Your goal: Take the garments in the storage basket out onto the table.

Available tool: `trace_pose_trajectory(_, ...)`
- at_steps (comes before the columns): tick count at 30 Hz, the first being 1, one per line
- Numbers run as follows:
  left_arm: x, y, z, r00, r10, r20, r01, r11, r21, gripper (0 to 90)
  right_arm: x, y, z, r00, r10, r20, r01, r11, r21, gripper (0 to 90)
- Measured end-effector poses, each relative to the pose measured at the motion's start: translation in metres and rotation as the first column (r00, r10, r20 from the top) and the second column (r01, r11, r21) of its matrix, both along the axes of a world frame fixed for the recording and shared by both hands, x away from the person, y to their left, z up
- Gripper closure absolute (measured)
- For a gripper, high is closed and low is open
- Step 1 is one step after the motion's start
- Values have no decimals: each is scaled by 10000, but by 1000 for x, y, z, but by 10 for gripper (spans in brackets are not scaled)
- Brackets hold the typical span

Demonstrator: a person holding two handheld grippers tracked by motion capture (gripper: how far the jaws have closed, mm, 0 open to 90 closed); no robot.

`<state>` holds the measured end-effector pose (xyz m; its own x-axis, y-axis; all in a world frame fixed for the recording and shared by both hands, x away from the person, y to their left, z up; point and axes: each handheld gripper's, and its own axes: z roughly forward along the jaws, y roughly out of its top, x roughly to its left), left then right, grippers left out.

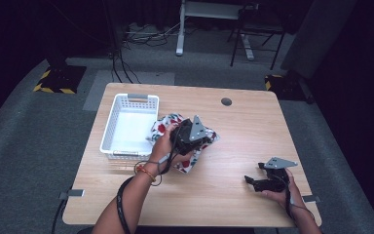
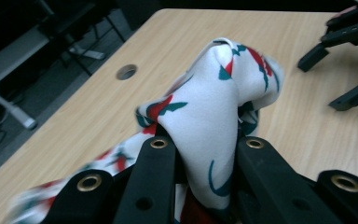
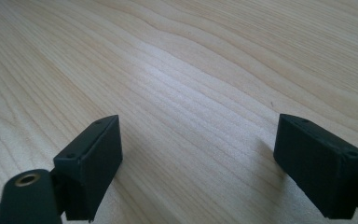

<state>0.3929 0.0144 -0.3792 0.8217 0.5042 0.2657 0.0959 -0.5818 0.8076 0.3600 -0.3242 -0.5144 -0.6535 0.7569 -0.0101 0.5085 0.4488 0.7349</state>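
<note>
The left tool [image 1: 195, 134] hides much of the cloth [image 1: 165, 124] beneath it.

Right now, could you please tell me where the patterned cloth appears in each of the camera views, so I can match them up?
High view: the cloth lies at table centre, right beside the white basket, under the left tongs.
Left gripper view: the cloth rises in the middle, pinched between the jaws.
Right gripper view: bare tabletop between open jaws; no cloth.
Shared landmark: the round hole in the tabletop, in the high and left gripper views.
</note>
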Motion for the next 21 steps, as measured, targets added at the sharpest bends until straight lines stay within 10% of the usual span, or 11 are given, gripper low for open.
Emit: trace_pose_trajectory(21, -14, -79, -40, 9758, -1952, -991, 1982, 9799, 223, 812, 0, -1, 0, 10000, -40, -21, 40, 10000, 2, 155)
